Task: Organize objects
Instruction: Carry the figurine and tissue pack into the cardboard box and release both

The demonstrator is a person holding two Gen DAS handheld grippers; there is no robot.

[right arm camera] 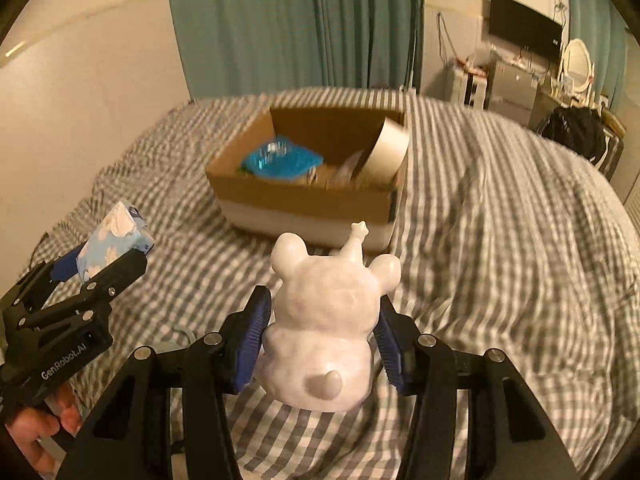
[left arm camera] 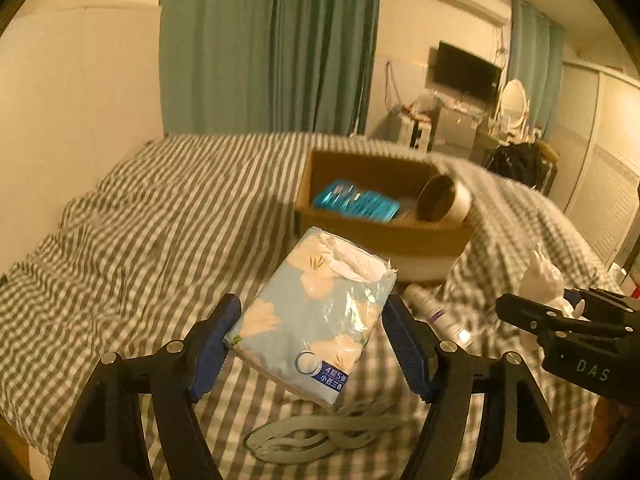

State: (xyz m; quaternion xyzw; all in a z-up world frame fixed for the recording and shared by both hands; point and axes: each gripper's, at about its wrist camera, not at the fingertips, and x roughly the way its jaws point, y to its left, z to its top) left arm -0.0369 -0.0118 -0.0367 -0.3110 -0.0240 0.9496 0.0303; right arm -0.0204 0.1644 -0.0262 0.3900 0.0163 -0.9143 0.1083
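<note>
Carrying both loads toward the cardboard box (right arm camera: 304, 200) at twelve o'clock, the left claw (left arm camera: 310, 344) pinching the slippery tissue pack (left arm camera: 316, 312) could drop it, and the right claw (right arm camera: 320, 344) pinching the glossy bear figurine (right arm camera: 328, 320) could let it twist.

Cardboard box (right arm camera: 304, 196) contents blurred — bottle (left arm camera: 430, 308) half hidden behind claw.

A pale blue tissue pack (left arm camera: 310, 320) with cream flowers and a torn top sat tilted between the left hand-held gripper's (left arm camera: 310, 344) blue pads, lifted above the striped bed (left arm camera: 140, 220). A glossy white animal figurine (right arm camera: 326, 328) stood upright in the right hand-held gripper (right arm camera: 320, 340), its back to the camera. Beyond them on the bed, an open cardboard box (right arm camera: 304, 196) held a blue packet (right arm camera: 280, 160) and a tape roll (right arm camera: 386, 152) leaning in its right corner.
</note>
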